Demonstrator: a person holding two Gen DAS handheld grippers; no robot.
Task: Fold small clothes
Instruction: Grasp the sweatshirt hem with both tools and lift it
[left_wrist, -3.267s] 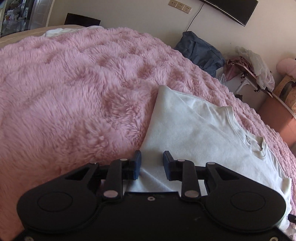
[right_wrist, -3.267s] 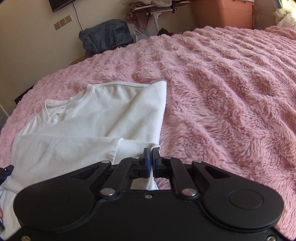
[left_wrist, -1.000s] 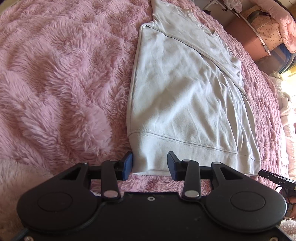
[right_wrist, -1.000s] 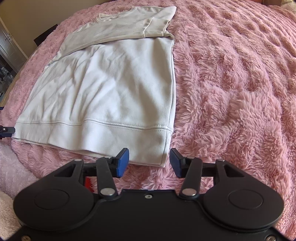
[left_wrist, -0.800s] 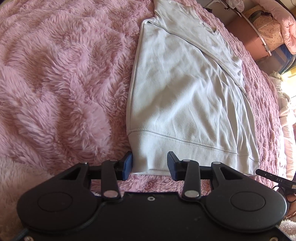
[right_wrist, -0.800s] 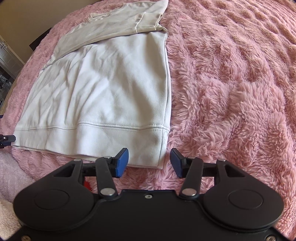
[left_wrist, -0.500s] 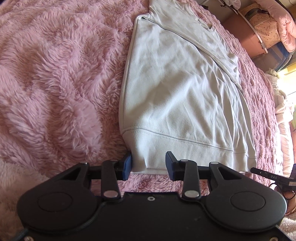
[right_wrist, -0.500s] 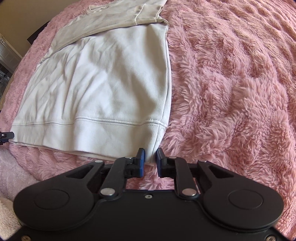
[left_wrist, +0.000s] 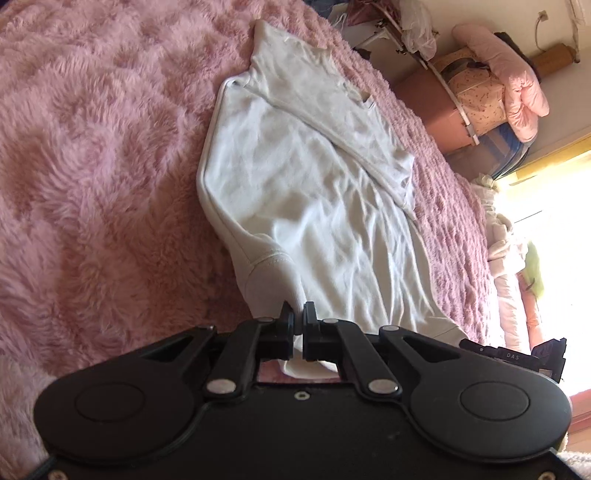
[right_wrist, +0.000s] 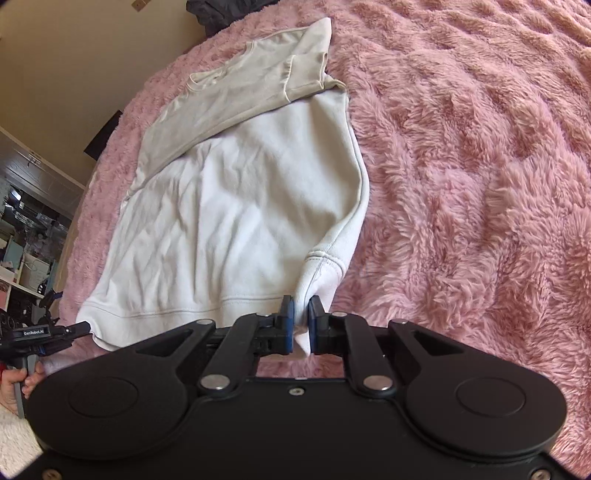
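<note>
A second ago both sets of jaws stood spread at the hem of the white cotton sweatshirt (left_wrist: 314, 206) on the fluffy pink bedspread (left_wrist: 103, 155). Now the left gripper (left_wrist: 298, 314) pinches one hem corner and the right gripper (right_wrist: 300, 308) is closing on the other — both corners lifted. Likely the bottom-to-collar fold comes next.

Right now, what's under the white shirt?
Fluffy pink blanket shows all around the white shirt, so it lies on that. Whatever is directly beneath the cloth is covered. Both hem corners are pinched up by the left gripper and right gripper.

Left gripper (left_wrist: 298, 314): jaws pinched together on cloth, angled downward. Right gripper (right_wrist: 300, 308): jaws closing, pads pressing cloth between them, angled downward. Left hand (right_wrist: 16, 380): wrapped around its handle.
</note>
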